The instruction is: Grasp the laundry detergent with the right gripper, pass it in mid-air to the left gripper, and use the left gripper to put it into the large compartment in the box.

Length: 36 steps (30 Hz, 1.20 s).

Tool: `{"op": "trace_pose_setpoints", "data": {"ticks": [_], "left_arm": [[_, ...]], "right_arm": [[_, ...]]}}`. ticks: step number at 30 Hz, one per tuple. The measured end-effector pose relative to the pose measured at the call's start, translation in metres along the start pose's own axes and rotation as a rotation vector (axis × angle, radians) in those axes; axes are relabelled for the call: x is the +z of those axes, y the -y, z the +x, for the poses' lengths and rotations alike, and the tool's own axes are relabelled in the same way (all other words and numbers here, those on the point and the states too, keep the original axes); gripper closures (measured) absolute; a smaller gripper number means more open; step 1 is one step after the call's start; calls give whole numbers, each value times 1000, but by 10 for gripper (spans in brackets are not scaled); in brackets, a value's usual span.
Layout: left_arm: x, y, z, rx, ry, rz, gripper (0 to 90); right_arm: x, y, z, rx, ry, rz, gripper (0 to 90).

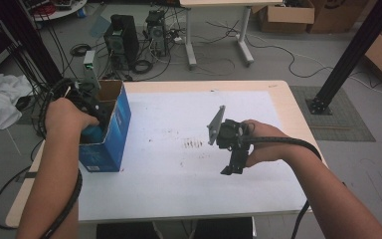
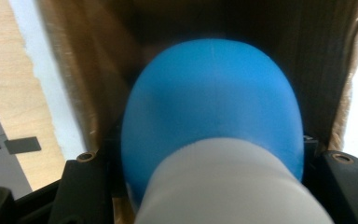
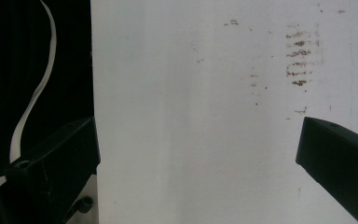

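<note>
- The left hand-held gripper (image 1: 87,117) reaches into the open top of a blue cardboard box with a brown inside (image 1: 110,130), which stands at the left edge of the white-covered surface (image 1: 179,189).
- In the left gripper view, its black jaws sit close against both sides of a smooth rounded object, blue at the far end and white at the near end (image 2: 214,121), so it seems to have hold of it; the object is inside the box, between its brown walls.
- The right hand-held gripper (image 1: 231,162) hangs over the right part of the surface, jaws wide apart with nothing between them, near some brown smudges (image 3: 300,60).
- Risk: the rounded, smooth shell could slip from the jaws if the grip is light.
- Risk: the box looks light and nothing steadies it; dragging the object against a wall could tip it or push it off the left edge.
</note>
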<state>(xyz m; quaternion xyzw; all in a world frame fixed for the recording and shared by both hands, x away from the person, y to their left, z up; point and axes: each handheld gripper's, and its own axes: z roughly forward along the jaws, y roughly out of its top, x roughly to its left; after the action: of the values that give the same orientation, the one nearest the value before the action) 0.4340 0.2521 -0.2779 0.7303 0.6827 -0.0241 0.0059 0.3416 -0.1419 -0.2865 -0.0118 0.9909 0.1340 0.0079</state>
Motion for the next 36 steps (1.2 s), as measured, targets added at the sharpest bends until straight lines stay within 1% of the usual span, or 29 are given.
{"op": "trace_pose_setpoints", "data": {"ticks": [1, 5, 8, 10, 11, 14, 16, 19, 25, 29, 32, 33, 35, 36], "left_arm": [[2, 0, 0, -1, -1, 1, 391], [8, -1, 0, 1, -27, 8, 391], [12, -1, 1, -3, -17, 8, 391], [12, -1, 1, -4, -14, -2, 392], [12, -1, 1, -3, -15, 6, 392], [12, -1, 1, -5, -16, -2, 391], [13, -1, 0, -13, -20, 0, 391], [13, -1, -2, -13, -30, 12, 390], [13, 0, -5, -11, -38, 8, 388], [13, 0, -4, -13, -24, 11, 384], [12, 0, -4, -16, -7, 5, 353], [12, 0, -4, -13, -9, 8, 350], [10, 1, -5, -15, -12, -2, 332], [8, 1, -5, -13, -21, -4, 326]], "right_arm": [[0, 0, 0, 1, -1, 0, 0], [0, 0, 2, 1, 0, -1, 0], [1, 1, 2, 5, 1, -2, 0], [1, 2, 2, 10, 1, -6, 0], [2, 2, 2, 13, 1, -5, 0], [2, 3, 2, 17, 2, -4, 0], [2, 4, 2, 18, 3, -5, 0], [1, 4, 2, 20, 4, -6, 0], [-2, 4, 3, 19, 9, -9, 0], [-4, 6, 4, 24, 11, -12, 0], [-4, 7, 4, 26, 12, -13, 0], [-4, 7, 4, 26, 13, -12, 0], [-4, 7, 4, 26, 13, -12, 0], [-5, 7, 4, 27, 13, -14, 0]]}}
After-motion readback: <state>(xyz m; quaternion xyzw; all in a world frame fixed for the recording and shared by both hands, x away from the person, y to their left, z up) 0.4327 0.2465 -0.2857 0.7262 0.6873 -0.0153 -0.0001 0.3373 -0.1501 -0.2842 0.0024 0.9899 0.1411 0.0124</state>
